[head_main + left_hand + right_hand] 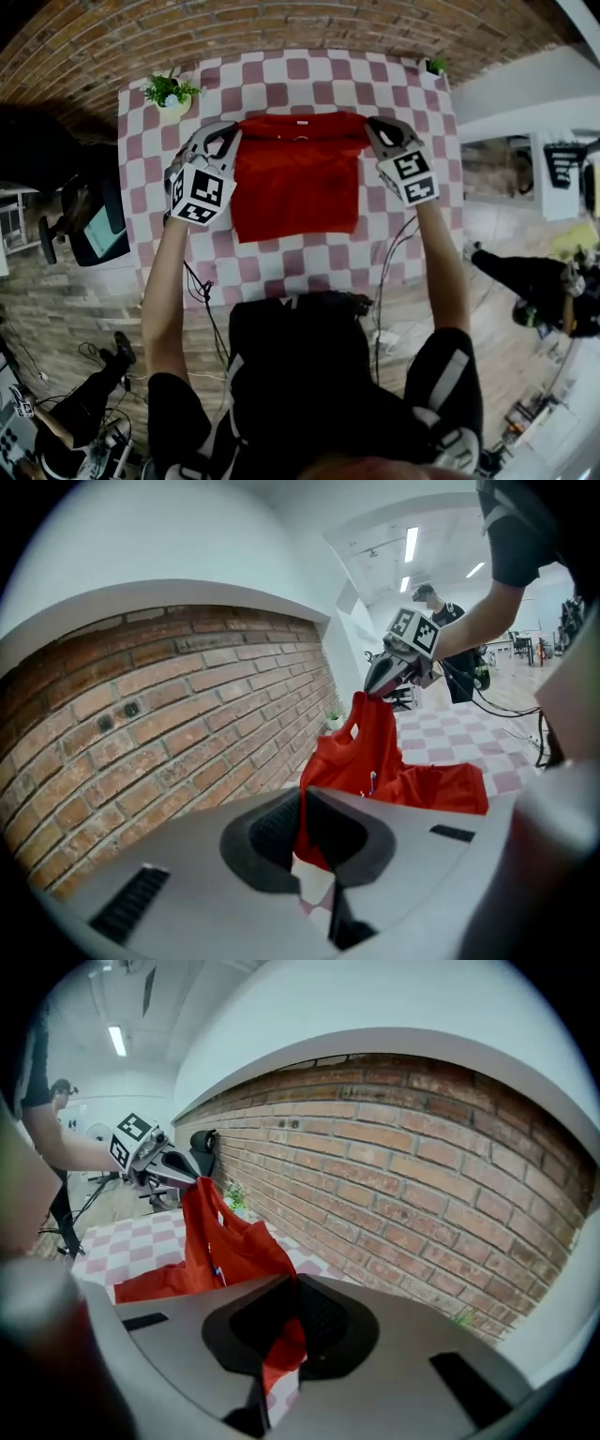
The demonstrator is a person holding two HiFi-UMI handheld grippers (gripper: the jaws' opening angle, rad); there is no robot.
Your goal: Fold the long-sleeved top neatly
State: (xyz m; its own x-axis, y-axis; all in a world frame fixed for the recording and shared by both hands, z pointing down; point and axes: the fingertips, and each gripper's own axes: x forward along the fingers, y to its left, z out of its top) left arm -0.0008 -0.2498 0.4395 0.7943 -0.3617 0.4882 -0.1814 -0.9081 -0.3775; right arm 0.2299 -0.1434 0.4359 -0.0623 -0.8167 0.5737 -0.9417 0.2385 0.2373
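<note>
**A:** Where's the red top [295, 178] right now?

**B:** In the middle of the checked table [309, 272], between the two grippers. Its far edge is held up off the cloth and its near part lies flat. No loose sleeves show at the sides, so I'd guess they are already tucked in.

**A:** And the grip?

**B:** The left gripper [309, 841] is clamped on a pinch of red fabric at the far left corner. The right gripper [281, 1330] is doing the same at the far right corner. Both pairs of jaws are nearly together, with only cloth between them.

**A:** So which step is this?

**B:** I'd say the crosswise fold — the far edge gets carried toward the person and laid over the near edge.

**A:** What does that call for?

**B:** Both corners need to travel level and at the same pace, with the edge between them kept taut. The far edge then has to come down square on the near edge before the jaws let go — otherwise the fold will skew. The potted plant [169, 92] at the far left corner of the table is well apart and shouldn't get in the way.
</note>
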